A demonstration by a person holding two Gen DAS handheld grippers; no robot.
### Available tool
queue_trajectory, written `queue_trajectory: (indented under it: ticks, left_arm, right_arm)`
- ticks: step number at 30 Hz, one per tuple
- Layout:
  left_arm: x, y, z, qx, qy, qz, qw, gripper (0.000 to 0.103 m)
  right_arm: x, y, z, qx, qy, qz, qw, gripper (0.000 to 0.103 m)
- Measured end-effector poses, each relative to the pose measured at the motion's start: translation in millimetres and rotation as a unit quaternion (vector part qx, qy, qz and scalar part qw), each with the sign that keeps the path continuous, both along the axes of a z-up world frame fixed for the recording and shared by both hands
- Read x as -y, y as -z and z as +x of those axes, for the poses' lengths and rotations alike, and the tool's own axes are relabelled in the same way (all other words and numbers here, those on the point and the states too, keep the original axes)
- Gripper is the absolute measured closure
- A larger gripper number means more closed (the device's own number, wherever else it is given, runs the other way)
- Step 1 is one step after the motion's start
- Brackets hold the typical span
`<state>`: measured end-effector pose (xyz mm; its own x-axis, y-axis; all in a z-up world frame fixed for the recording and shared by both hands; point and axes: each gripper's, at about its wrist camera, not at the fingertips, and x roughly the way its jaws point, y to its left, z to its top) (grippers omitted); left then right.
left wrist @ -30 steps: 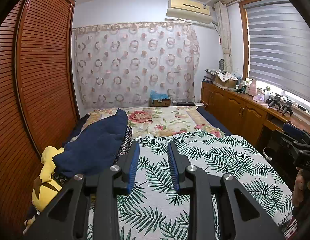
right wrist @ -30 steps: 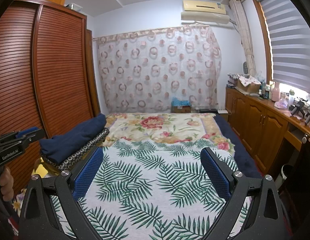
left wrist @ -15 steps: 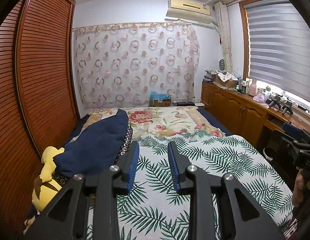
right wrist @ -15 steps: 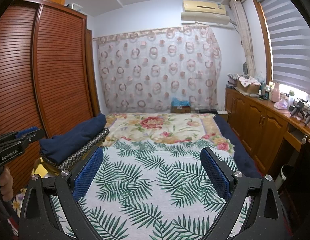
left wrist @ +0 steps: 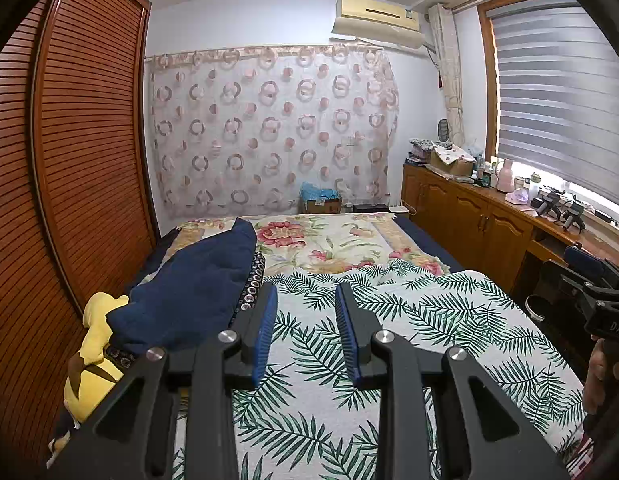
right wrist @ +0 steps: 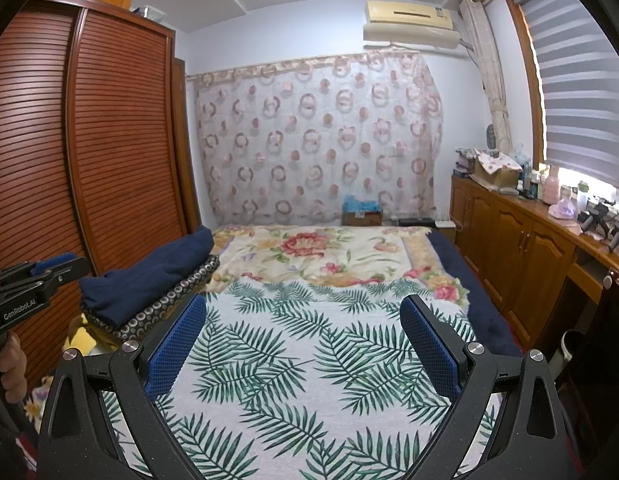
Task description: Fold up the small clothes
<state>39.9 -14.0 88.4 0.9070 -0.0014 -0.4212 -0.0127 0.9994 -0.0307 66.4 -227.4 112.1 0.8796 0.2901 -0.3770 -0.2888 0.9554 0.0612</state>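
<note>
A dark blue folded garment [left wrist: 193, 288] lies on a black ring-patterned cloth [left wrist: 254, 280] at the bed's left edge; it also shows in the right wrist view [right wrist: 149, 276]. My left gripper [left wrist: 305, 300] is held above the palm-leaf bedspread [left wrist: 409, 320], its jaws partly open with a narrow gap and nothing between them. My right gripper [right wrist: 303, 312] is wide open and empty above the same bedspread [right wrist: 301, 352]. Each gripper shows at the edge of the other's view. No small garment lies between the fingers.
A yellow plush toy [left wrist: 93, 356] sits at the bed's left edge by the slatted wooden wardrobe [left wrist: 69, 160]. A floral blanket [right wrist: 309, 252] covers the far half of the bed. A wooden cabinet [right wrist: 521, 256] with clutter runs along the right wall.
</note>
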Motion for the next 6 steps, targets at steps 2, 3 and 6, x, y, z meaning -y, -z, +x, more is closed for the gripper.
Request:
queue_trajectory:
  ticks: [2,3,6]
  left_arm:
    - [-0.8,0.1,0.3,0.0,0.0,-0.001,1.0,0.074]
    - [0.3,0.2,-0.1,0.0,0.0,0.0,1.0,0.074]
    - [0.4,0.4,-0.1,0.0,0.0,0.0,1.0,0.074]
  right_arm:
    - [0.6,0.0,0.1,0.0,-0.001,0.0,1.0,0.004]
    - [0.3,0.0,0.1,0.0,-0.001,0.0,1.0,0.004]
    - [0.5,0.0,0.1,0.0,-0.001,0.0,1.0,0.004]
